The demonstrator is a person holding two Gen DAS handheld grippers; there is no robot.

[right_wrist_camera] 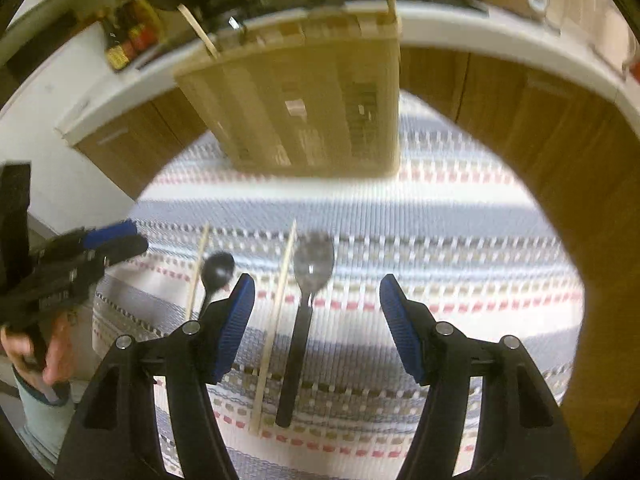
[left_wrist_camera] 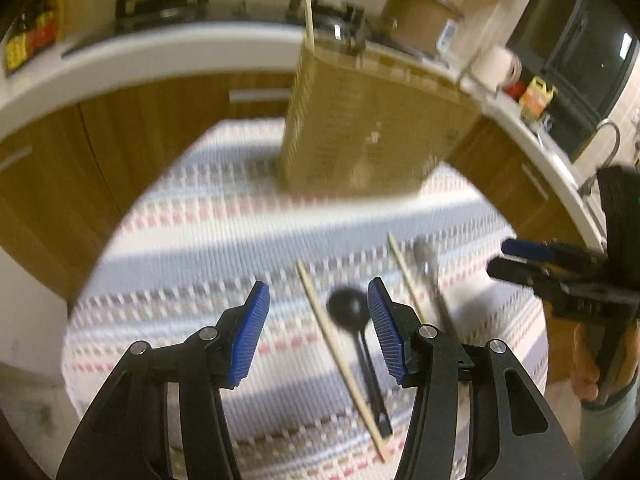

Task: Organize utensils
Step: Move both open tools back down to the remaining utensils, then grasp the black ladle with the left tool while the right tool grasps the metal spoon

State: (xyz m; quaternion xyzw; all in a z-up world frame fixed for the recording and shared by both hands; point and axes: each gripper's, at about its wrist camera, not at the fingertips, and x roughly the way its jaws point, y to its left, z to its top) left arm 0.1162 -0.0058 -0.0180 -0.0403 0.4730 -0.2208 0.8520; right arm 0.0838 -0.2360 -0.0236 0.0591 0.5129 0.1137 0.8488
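Both your grippers — left gripper [left_wrist_camera: 318, 312], right gripper [right_wrist_camera: 316, 308] — are wide and empty; the chopstick [right_wrist_camera: 276, 320] at 11 o'clock beside the steel spoon [right_wrist_camera: 308, 304] may get pinched together.

front: tall woven holder [left_wrist_camera: 372, 128] stands at the far side of the striped cloth [left_wrist_camera: 192, 248], blocking the way | middle: bare cloth between holder and utensils, room to pass | near: two chopsticks [right_wrist_camera: 276, 316], black spoon [right_wrist_camera: 218, 270] and gray spoon [right_wrist_camera: 312, 264] lie side by side with thin gaps
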